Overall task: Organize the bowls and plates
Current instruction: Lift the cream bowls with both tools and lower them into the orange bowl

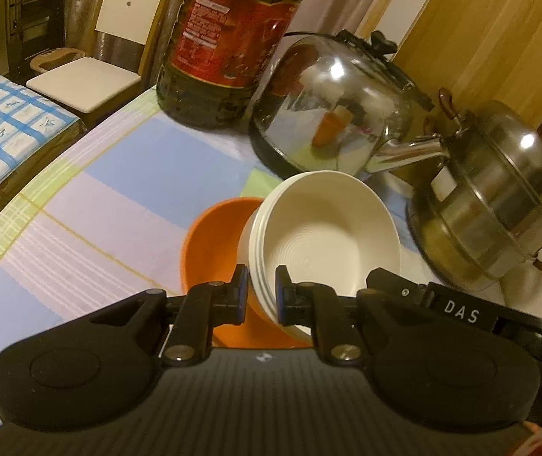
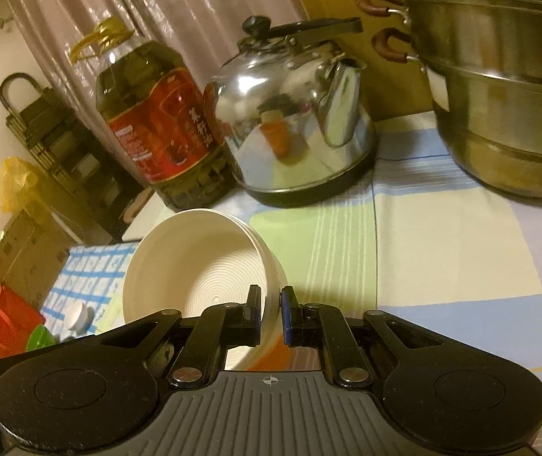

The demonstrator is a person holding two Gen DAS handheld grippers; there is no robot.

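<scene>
Both your left gripper (image 1: 262, 294) and right gripper (image 2: 271, 313) are clamped on opposite rim walls of the cream bowl (image 1: 320, 228), tilted above the orange bowl (image 1: 214, 243). Treat it as rigid, smooth, probably breakable; grip the ribbed rim only.

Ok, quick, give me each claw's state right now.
Left claw: closed on the rim of the ribbed white bowl, over the orange bowl.
Right claw: closed on the same bowl's wall.
</scene>
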